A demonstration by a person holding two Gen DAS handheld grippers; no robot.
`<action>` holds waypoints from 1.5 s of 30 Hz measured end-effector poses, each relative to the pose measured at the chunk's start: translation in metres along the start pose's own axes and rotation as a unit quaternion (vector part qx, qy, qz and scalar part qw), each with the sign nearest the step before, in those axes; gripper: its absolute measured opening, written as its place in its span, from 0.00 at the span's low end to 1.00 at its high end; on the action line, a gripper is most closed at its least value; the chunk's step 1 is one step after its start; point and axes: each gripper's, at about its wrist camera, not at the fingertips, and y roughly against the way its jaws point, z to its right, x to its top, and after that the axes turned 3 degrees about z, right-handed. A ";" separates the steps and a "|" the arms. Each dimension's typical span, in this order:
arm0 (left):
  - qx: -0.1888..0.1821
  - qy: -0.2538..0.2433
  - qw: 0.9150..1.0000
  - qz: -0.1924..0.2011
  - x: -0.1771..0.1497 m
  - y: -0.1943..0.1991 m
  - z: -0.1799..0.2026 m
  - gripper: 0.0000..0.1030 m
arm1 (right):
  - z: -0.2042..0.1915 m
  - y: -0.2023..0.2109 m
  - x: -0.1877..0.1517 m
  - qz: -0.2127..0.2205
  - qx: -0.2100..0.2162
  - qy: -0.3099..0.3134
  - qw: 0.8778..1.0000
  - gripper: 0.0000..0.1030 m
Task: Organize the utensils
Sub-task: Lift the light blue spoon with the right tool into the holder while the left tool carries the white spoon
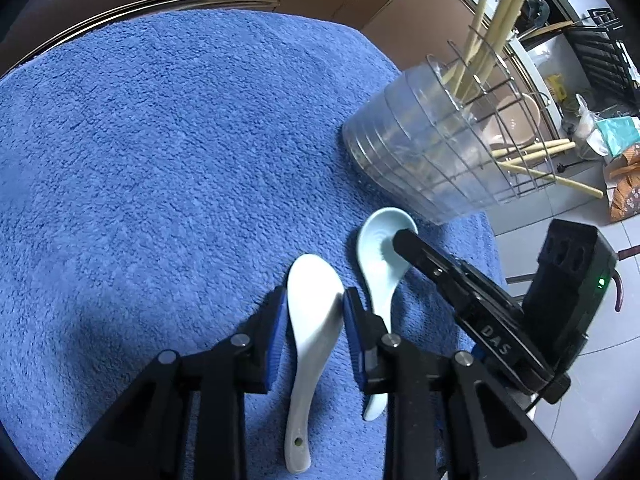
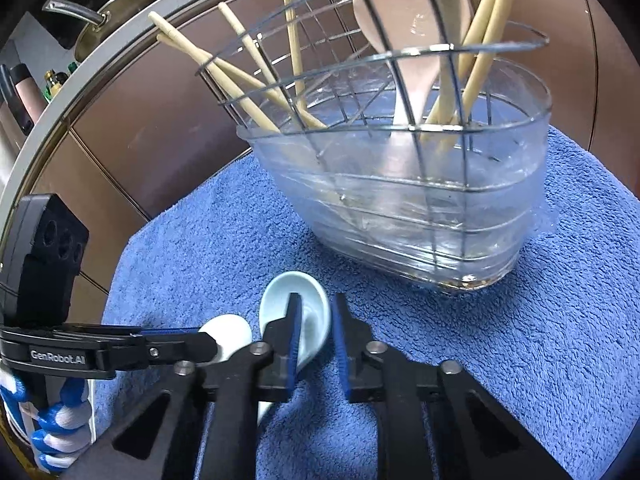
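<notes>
Left hand-held gripper (image 1: 315, 307) clamps white spoon (image 1: 310, 344); right view adds gloved hand (image 2: 56, 420).

glossy ceramic spoons (image 1: 316, 312) on rough blue terry towel (image 1: 160, 160).

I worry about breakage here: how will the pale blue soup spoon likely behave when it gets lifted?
The pale blue spoon looks like glazed ceramic: probably stiff, brittle if dropped. Its glossy curved bowl may slip in the right gripper, whose pads clamp only the bowl's edge. The blue towel should cushion a short fall.
</notes>
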 end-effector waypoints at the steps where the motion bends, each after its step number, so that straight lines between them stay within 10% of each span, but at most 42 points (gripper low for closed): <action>1: -0.003 0.000 1.000 -0.001 -0.001 -0.001 0.000 0.24 | -0.001 -0.001 -0.002 0.000 0.000 0.000 1.000 0.07; 33: -0.039 -0.043 0.996 0.063 -0.047 0.077 0.016 0.03 | -0.046 0.058 -0.031 0.028 -0.024 0.047 0.998 0.07; 45: -0.030 -0.147 0.963 0.224 -0.036 0.171 0.080 0.03 | -0.074 0.149 0.007 0.185 -0.086 0.093 0.974 0.07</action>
